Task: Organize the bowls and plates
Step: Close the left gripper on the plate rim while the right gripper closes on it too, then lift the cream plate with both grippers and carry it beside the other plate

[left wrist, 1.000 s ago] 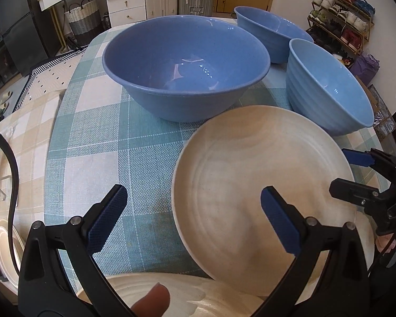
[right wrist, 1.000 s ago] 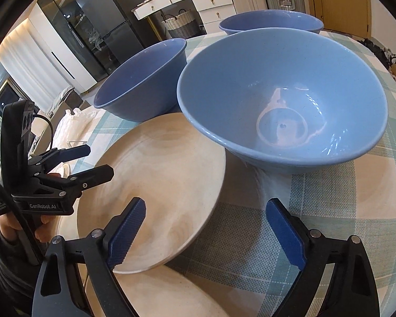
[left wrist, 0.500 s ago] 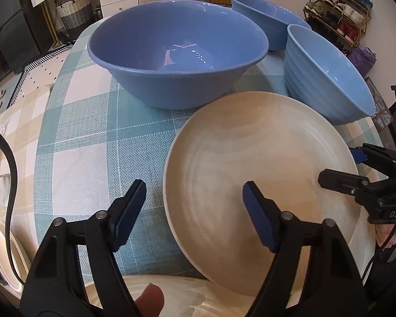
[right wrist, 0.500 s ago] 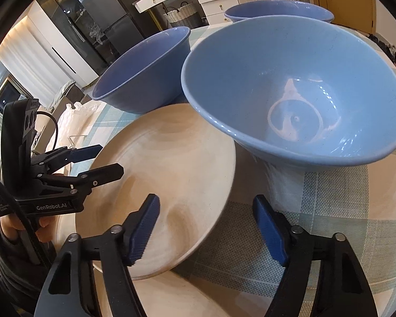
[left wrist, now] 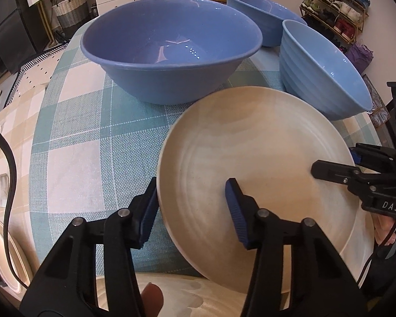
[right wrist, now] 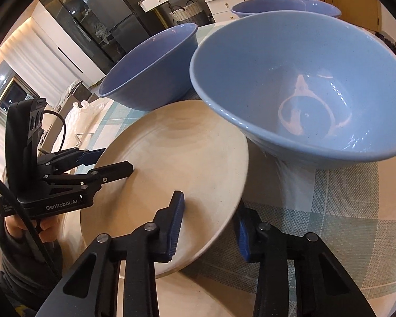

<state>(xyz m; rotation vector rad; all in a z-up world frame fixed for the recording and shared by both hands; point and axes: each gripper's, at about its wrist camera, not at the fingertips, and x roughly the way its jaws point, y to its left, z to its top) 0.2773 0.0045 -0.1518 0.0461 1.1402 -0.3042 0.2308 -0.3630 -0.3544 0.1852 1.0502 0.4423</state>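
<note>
1. Blue ribbed pads line both claws. The left gripper (left wrist: 192, 208), at the lower centre of the left wrist view, has narrowed around the near-left rim of the cream plate (left wrist: 256, 169): one pad sits outside and under the rim, the other over the plate face. Whether the pads are pressing the rim cannot be told.
2. The right gripper (right wrist: 210, 227), at the lower centre of the right wrist view, straddles the opposite rim of the same plate the same way, one finger above and one beneath. Firm contact cannot be told here either.
3. The plate is matte, cream to pale tan, with faint concentric rings on its face. It lies tilted at the frame centre, its near edge overlapping a second cream plate (left wrist: 187, 298) at the bottom edge.
4. Just beyond the plate stands a wide periwinkle bowl (left wrist: 171, 52), glossy inside, at upper centre.
5. A lighter blue ribbed bowl (left wrist: 322, 76) stands at the right, beside the plate rim.
6. A third blue bowl (left wrist: 256, 13) stands behind, at upper right.
7. All rest on a teal-and-white checked tablecloth (left wrist: 74, 132).
</note>
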